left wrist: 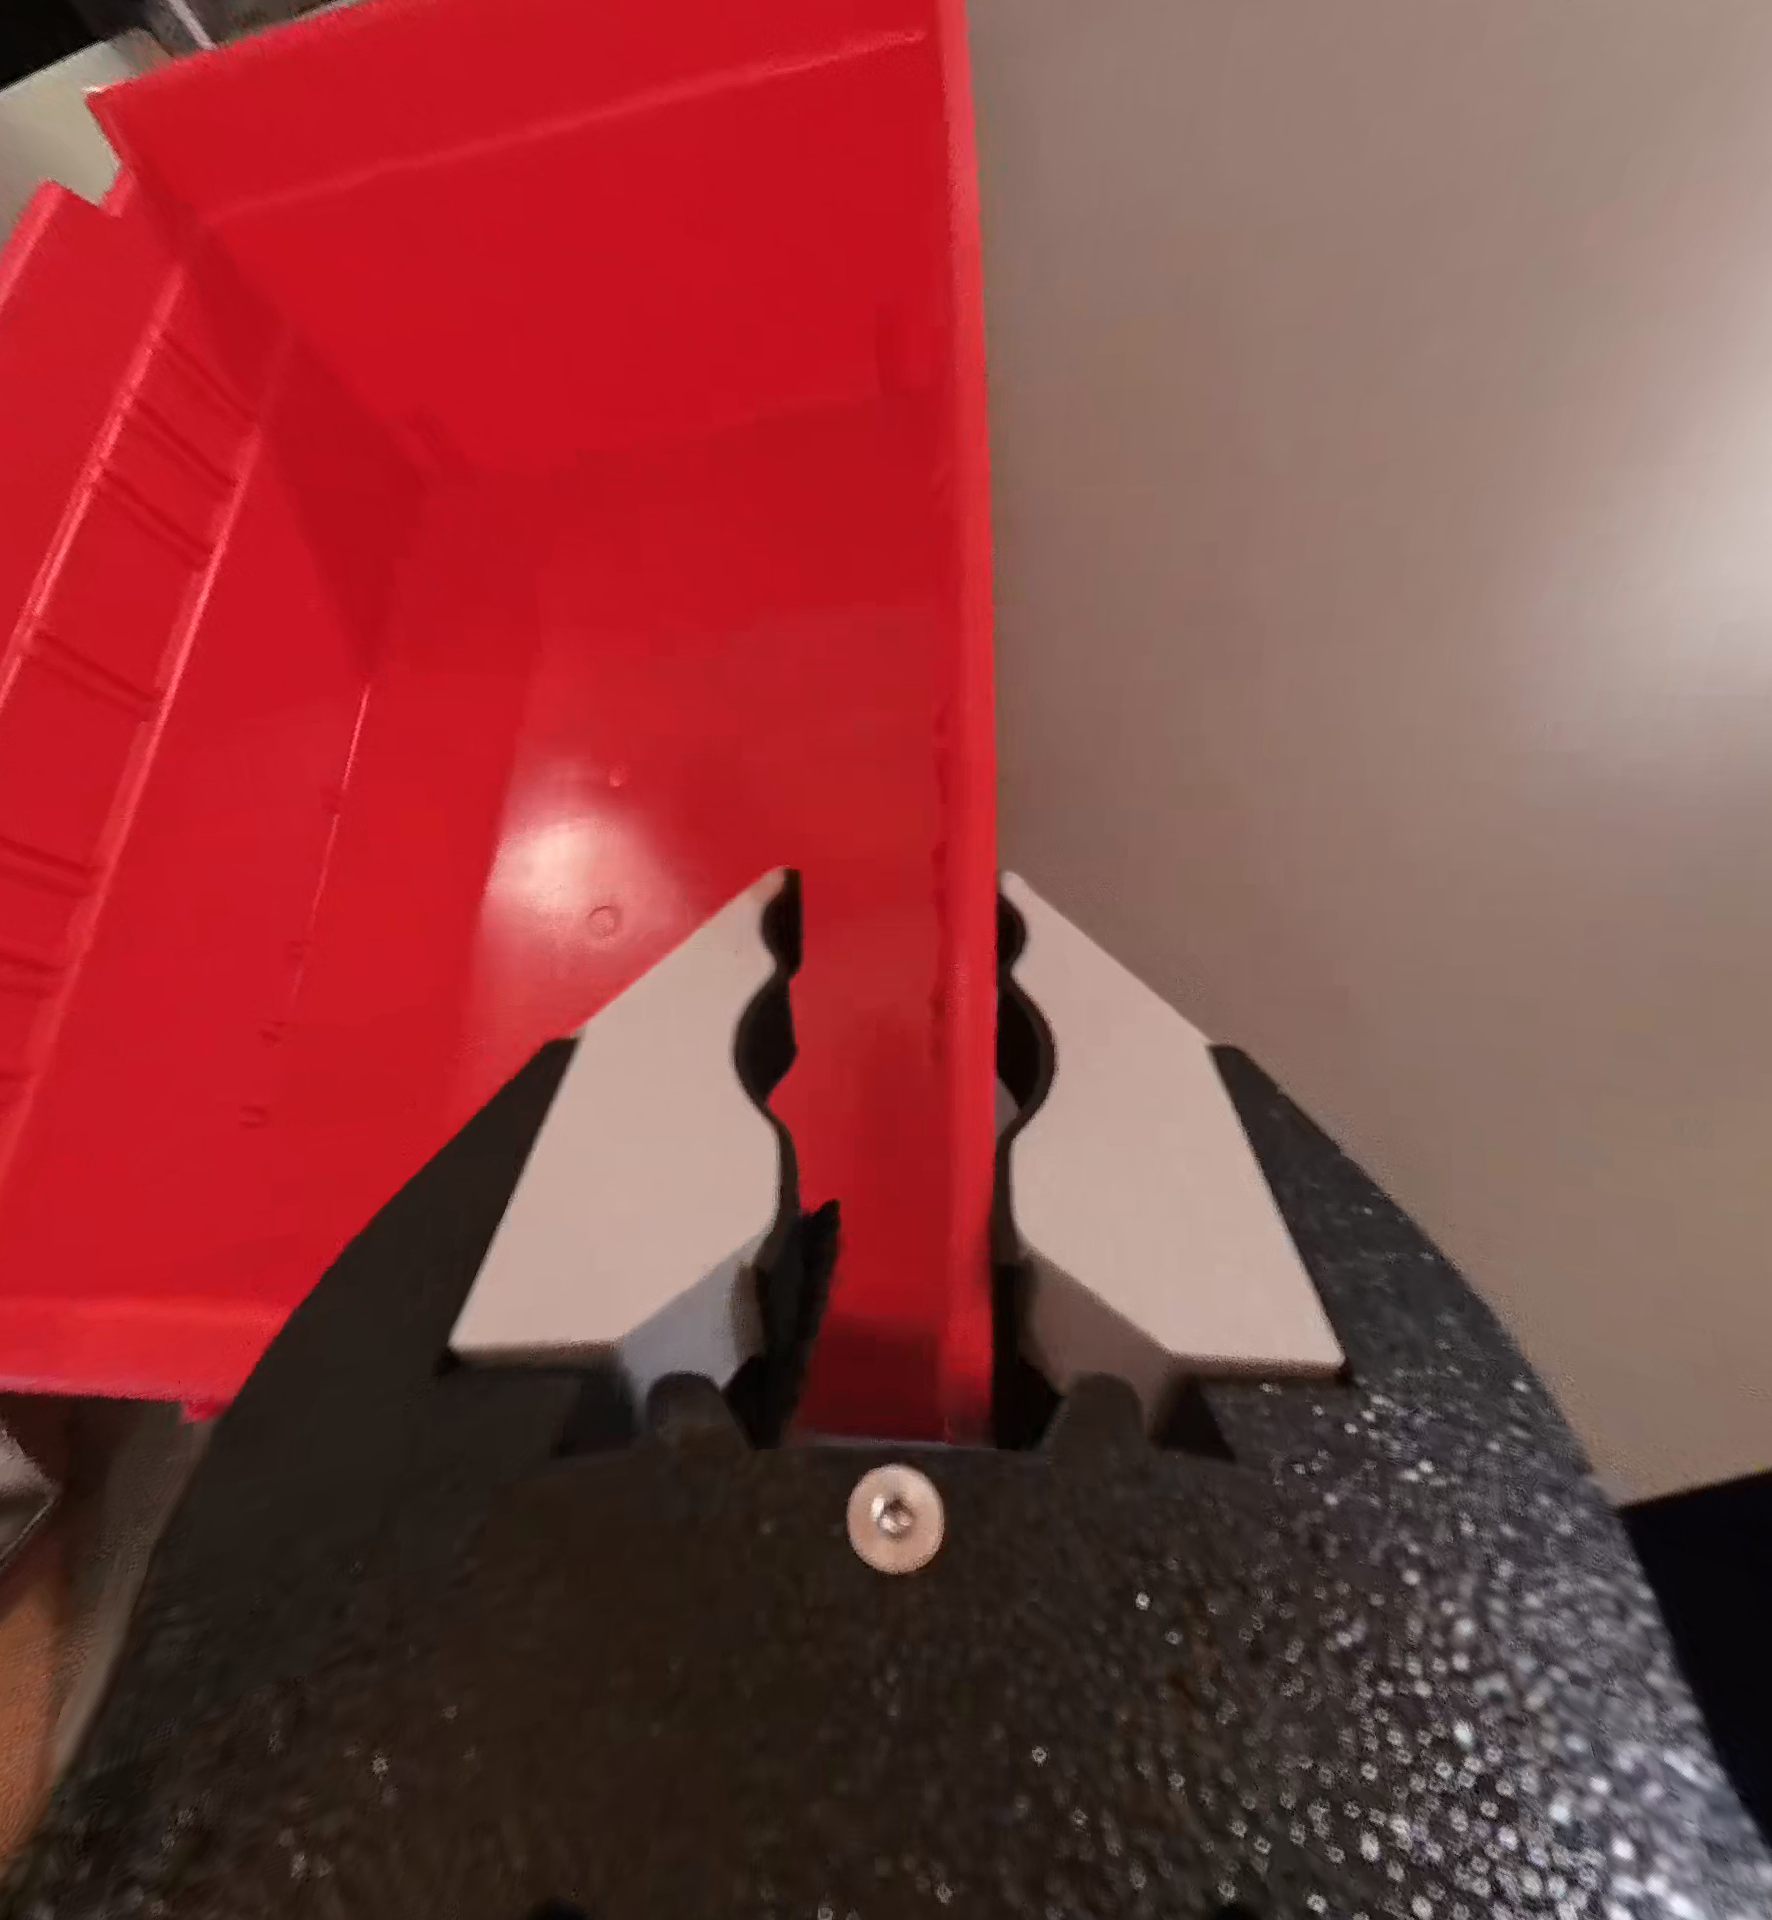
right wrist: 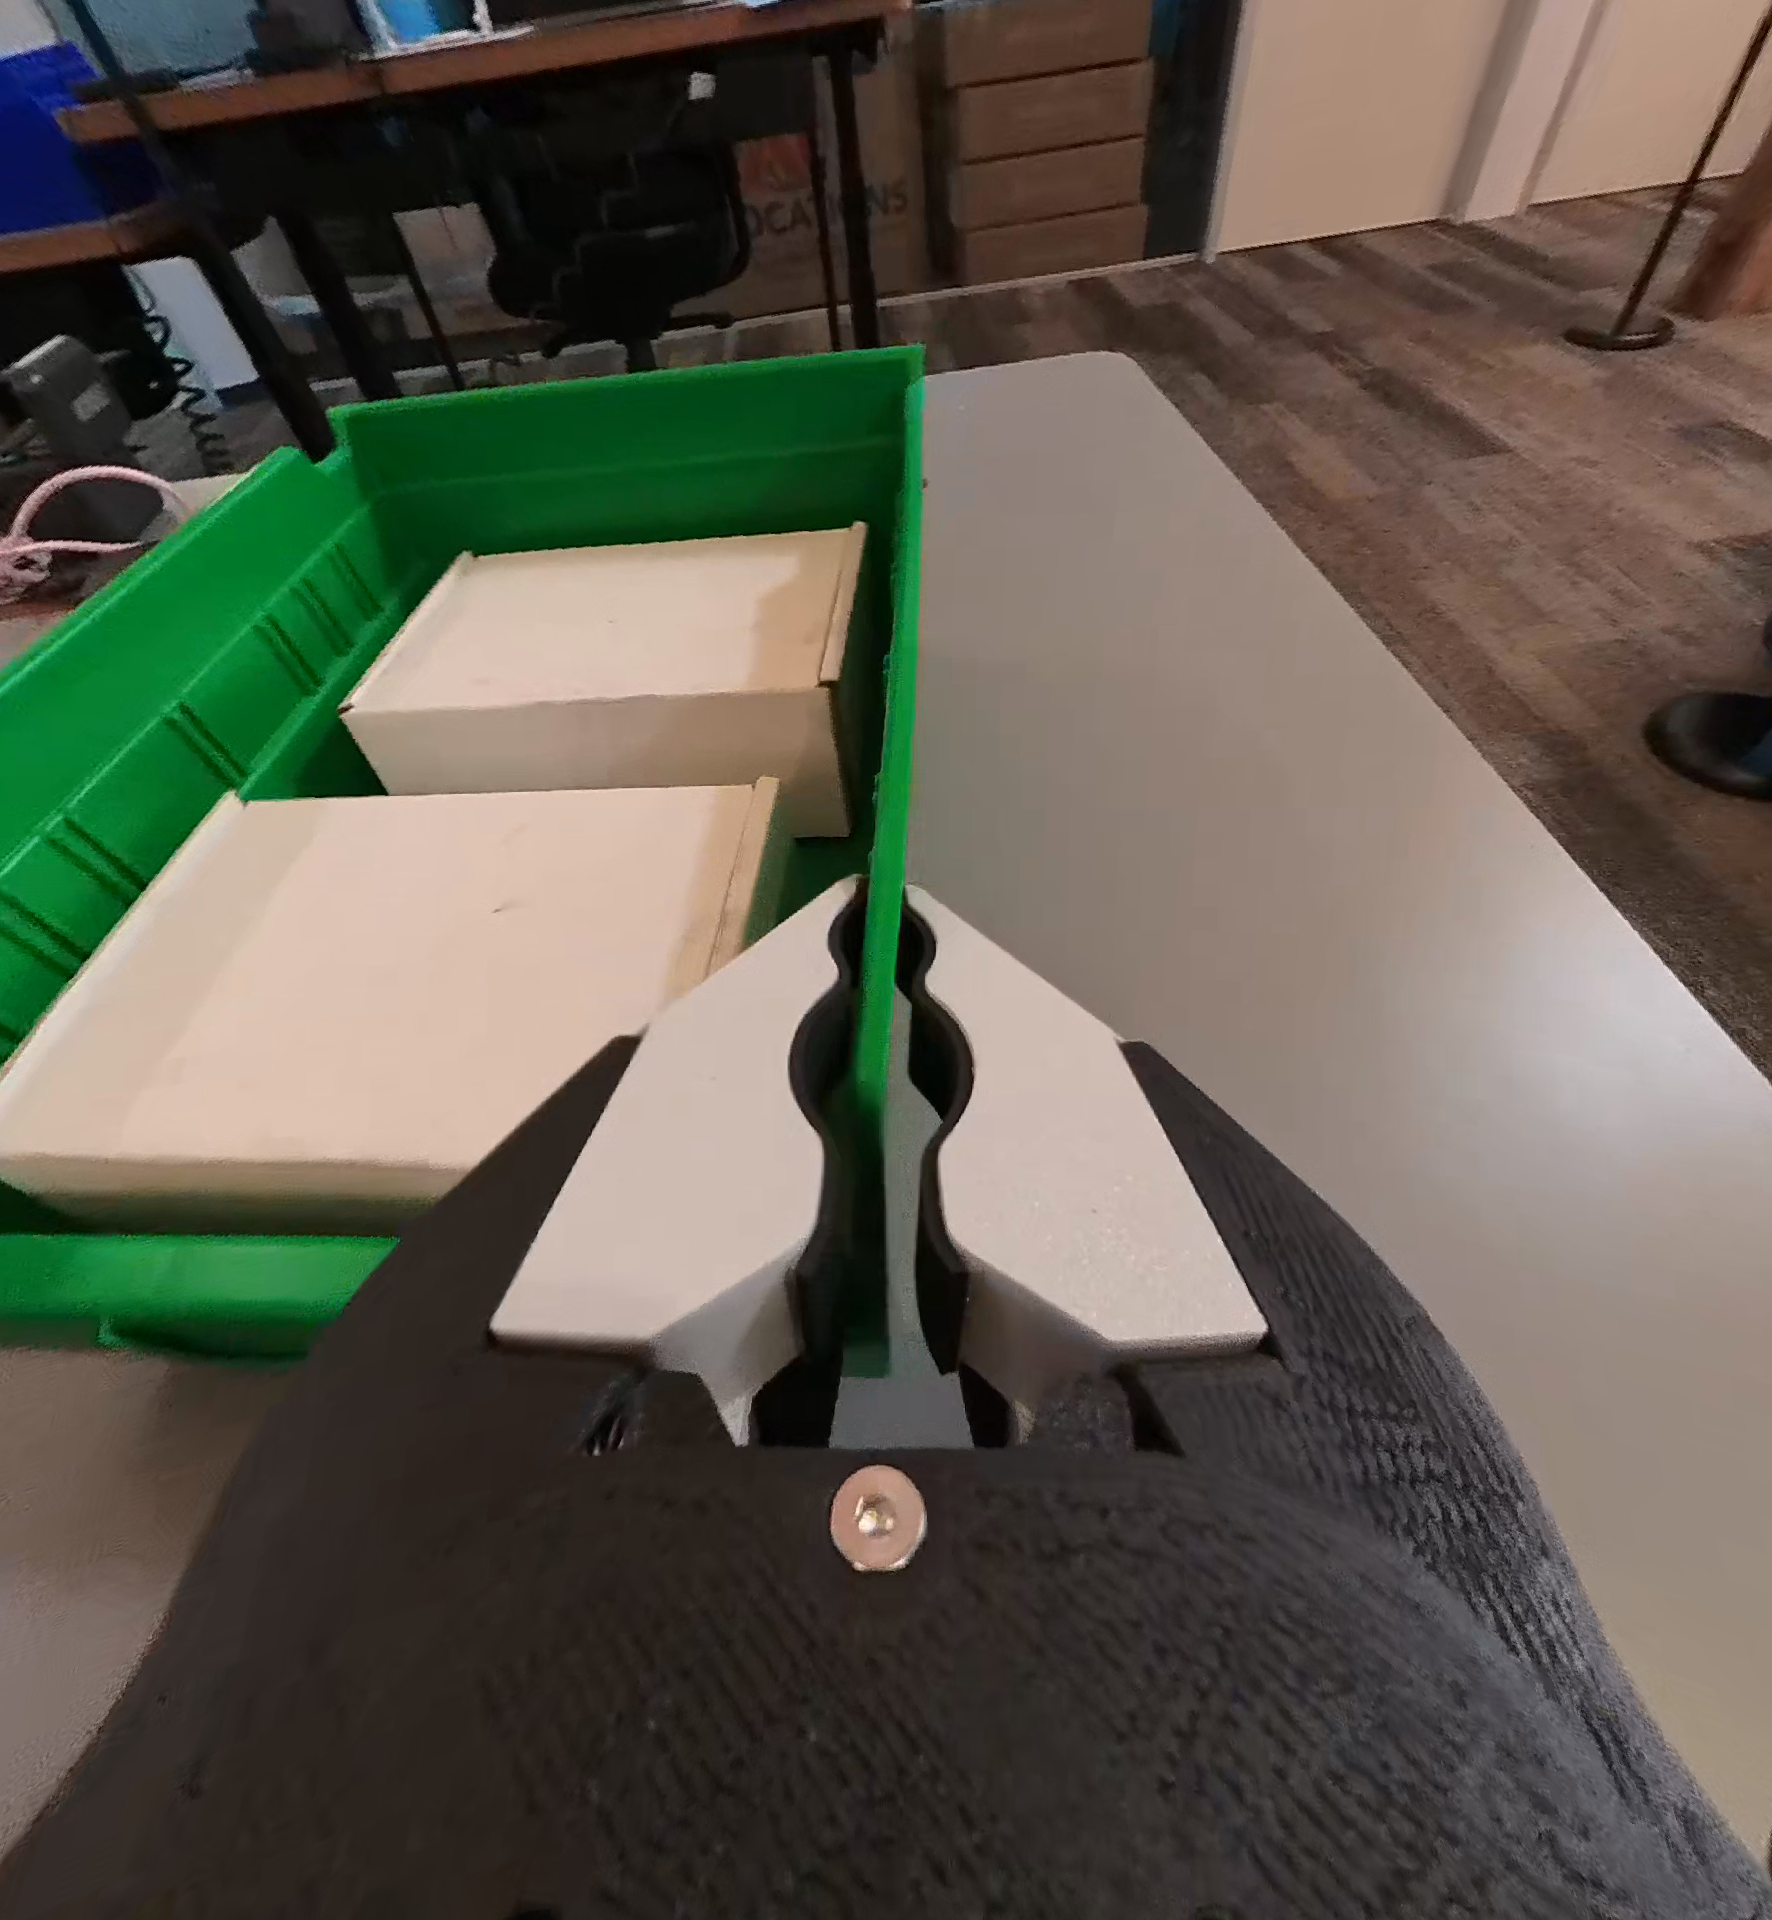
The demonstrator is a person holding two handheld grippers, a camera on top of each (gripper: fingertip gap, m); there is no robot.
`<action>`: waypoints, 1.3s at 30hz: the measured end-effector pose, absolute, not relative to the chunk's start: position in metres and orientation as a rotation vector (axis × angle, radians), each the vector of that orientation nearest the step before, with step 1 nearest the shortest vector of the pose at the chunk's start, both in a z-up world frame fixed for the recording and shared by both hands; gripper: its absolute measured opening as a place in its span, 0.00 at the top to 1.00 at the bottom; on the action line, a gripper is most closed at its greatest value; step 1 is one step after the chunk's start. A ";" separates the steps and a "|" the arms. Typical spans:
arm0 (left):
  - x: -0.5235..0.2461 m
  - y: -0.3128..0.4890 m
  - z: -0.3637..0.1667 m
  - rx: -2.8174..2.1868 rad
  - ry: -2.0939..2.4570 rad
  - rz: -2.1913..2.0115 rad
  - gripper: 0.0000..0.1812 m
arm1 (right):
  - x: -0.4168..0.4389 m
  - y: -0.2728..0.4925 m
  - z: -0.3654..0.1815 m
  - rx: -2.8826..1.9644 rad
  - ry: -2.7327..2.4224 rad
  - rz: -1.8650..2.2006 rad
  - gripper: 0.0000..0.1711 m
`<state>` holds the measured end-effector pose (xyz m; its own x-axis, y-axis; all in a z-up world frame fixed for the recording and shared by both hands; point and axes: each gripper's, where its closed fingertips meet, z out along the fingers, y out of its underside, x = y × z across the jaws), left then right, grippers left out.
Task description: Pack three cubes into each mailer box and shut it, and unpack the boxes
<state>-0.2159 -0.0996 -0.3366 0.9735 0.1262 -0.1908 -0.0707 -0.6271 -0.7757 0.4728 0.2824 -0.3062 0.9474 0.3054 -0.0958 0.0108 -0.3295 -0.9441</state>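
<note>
In the left wrist view, my left gripper [left wrist: 894,883] straddles the right wall [left wrist: 968,727] of an empty red bin [left wrist: 570,582]. The right pad [left wrist: 1017,997] lies against the wall's outer side. The left pad [left wrist: 773,997] stands apart from the wall, inside the bin, so the jaws are open. In the right wrist view, my right gripper [right wrist: 884,894] is shut on the right wall [right wrist: 894,727] of a green bin [right wrist: 134,727]. Two closed cardboard mailer boxes lie in that bin, one near [right wrist: 362,977] and one far [right wrist: 612,644]. No cubes are in view.
Both bins rest on a pale grey table [right wrist: 1225,831]. Its right edge [right wrist: 1547,862] drops to a wood-pattern floor. Desks, an office chair [right wrist: 612,229] and stacked cartons stand beyond the table. Black stand bases [right wrist: 1734,748] are on the floor at right.
</note>
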 end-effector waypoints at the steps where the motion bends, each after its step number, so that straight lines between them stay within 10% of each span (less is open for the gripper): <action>1: -0.212 -0.099 -0.338 -2.236 -0.033 0.250 0.80 | 0.471 0.281 -0.306 -1.889 -0.248 0.312 0.99; 5: -0.206 -0.097 -0.339 -2.228 -0.029 0.202 0.98 | 0.465 0.277 -0.306 -1.893 -0.306 0.290 0.99; 39: -0.159 -0.179 -0.262 -1.950 0.160 0.434 0.97 | 0.136 0.209 -0.305 -1.790 -0.763 0.644 0.99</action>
<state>-0.1594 -0.1789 -0.2624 0.9244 0.0860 -0.3717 -0.3069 -0.4110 -0.8584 0.1356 0.2091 -0.3053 0.6532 0.7539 -0.0705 0.1963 -0.2585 -0.9459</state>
